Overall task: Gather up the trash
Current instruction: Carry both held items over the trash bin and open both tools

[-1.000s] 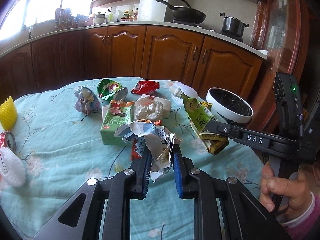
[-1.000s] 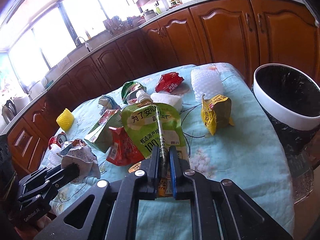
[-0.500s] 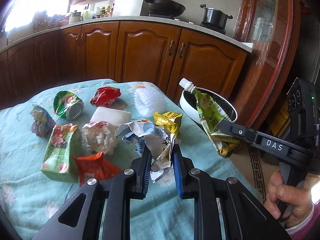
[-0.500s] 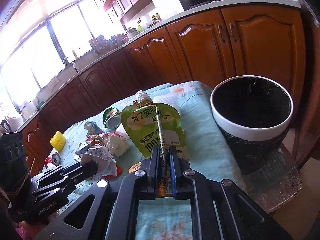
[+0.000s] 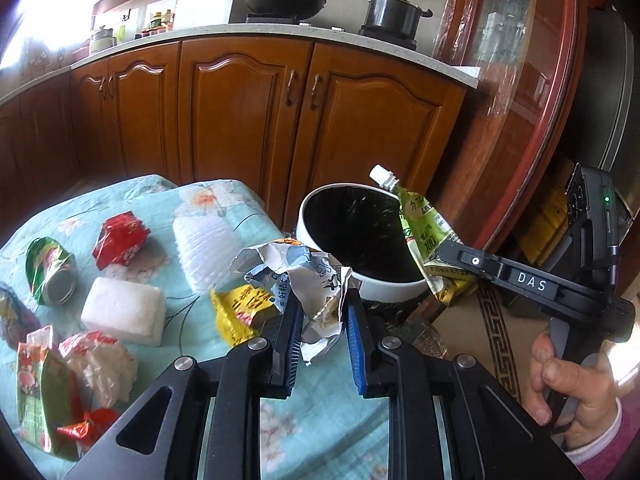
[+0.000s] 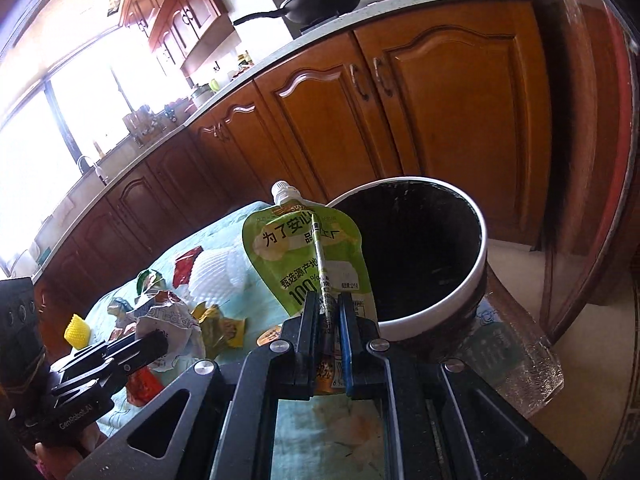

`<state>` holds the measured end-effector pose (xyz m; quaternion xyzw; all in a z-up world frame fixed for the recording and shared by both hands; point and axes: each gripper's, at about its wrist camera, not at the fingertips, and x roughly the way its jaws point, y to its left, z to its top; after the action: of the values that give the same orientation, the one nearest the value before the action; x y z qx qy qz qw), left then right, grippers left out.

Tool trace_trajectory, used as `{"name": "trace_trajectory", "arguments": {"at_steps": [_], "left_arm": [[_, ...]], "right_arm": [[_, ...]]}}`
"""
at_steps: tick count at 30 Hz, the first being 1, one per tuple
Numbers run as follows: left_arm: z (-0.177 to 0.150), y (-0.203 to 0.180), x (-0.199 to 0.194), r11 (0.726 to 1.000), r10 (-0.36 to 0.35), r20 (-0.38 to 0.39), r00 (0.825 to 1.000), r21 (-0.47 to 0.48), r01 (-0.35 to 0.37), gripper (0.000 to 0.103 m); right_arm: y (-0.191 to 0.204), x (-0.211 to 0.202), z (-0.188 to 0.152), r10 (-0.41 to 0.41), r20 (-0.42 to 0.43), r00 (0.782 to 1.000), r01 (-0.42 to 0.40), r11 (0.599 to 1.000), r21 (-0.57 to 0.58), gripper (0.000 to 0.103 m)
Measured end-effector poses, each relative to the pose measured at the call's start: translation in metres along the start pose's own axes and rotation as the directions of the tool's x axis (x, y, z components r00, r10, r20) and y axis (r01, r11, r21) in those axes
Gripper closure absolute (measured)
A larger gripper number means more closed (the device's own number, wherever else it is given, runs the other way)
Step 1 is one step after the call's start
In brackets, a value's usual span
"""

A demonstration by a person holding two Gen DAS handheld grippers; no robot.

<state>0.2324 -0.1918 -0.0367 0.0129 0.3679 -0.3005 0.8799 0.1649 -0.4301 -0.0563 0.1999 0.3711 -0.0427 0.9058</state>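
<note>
Far left on the table (image 5: 120,208): can (image 5: 50,270), red wrapper (image 5: 120,238), white foam block (image 5: 124,310) — loose trash. Centre: left gripper (image 5: 320,312) pinching a crumpled wrapper (image 5: 296,268), held near side of the bin (image 5: 360,240), just above a yellow packet (image 5: 240,306). Right: right gripper (image 6: 329,312) clamped on the green pouch (image 6: 304,256) (spout up, straw stuck to its front), pouch against the bin's (image 6: 416,256) left rim in the right view. Bin looks dark inside.

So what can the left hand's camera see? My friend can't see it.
The left gripper pinches a crumpled wrapper above the table, near a black bin. The right gripper holds a green pouch at the bin's rim.
</note>
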Motion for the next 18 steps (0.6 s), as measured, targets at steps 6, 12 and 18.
{"name": "trace_trajectory", "arguments": {"at_steps": [6,12,18], "left_arm": [[0.032,-0.012,0.041,1.0,-0.015,-0.019,1.0,0.008,0.016,0.083],[0.058,-0.026,0.091,1.0,-0.006,-0.05,0.999,0.021,0.007,0.083],[0.077,-0.031,0.137,1.0,-0.01,-0.092,0.996,0.007,0.011,0.082]], "right_arm": [[-0.018,0.016,0.021,-0.042,-0.01,0.999,0.042,0.999,0.001,0.094],[-0.034,0.033,0.035,-0.073,-0.048,0.996,0.073,0.997,-0.001,0.094],[-0.044,0.051,0.044,-0.104,-0.086,0.991,0.104,0.995,-0.015,0.094]]}}
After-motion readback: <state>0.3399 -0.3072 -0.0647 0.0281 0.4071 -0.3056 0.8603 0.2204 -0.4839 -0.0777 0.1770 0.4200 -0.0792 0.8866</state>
